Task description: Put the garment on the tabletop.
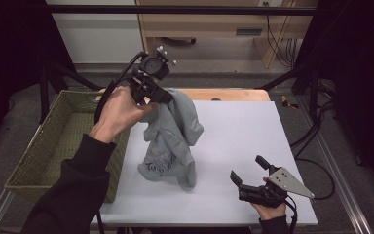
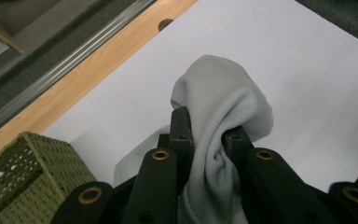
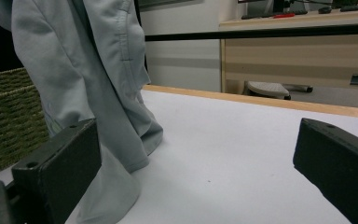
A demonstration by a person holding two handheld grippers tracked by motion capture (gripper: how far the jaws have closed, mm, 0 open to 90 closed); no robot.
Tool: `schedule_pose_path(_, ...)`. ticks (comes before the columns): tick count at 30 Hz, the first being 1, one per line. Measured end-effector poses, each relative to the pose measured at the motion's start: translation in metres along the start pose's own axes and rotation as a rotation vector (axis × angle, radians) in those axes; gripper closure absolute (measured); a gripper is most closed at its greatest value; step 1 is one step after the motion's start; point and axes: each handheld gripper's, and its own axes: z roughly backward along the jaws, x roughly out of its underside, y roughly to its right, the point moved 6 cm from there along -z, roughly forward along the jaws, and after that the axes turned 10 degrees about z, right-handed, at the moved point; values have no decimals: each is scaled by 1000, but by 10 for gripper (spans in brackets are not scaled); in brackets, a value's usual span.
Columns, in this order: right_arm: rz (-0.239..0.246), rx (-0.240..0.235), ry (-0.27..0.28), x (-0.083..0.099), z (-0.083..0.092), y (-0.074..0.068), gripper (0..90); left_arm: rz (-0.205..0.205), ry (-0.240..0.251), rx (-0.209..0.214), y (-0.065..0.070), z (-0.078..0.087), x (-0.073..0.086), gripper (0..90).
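Nearest us in the high view are the person's dark sleeves, rising from the bottom edge, one to each hand. Beyond them we see one white bench (image 1: 243,126), the largest thing here, with a strip of bare wood along its far edge. At its left side stands one woven green basket (image 1: 53,146); what we can see of its inside looks bare, though the near part is hidden behind the left sleeve. One pale grey garment (image 1: 173,141) hangs from the left tongs (image 1: 158,95), its top bunched between the jaws and its lower folds resting on the bench just beside the basket; dark lettering shows near its hem. In the left gripper view we see the cloth pinched tight between the two black jaws, so these tongs are clamped on the garment. The right tongs (image 1: 247,171) lie low near the bench's front right corner, well apart from the garment, with the jaws spread wide and nothing between them. We count two tongs, one garment, one basket.
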Motion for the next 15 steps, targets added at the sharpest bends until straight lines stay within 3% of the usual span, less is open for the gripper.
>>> schedule_pose_path(4, -2, 3, -2, 0, 0, 0, 12, 3, 1, 8, 0, -10, 8, 782)
schedule_pose_path(15, -1, 3, -12, 1, 1, 1, 12, 6, -82, 28, 1, -35, 20, 781)
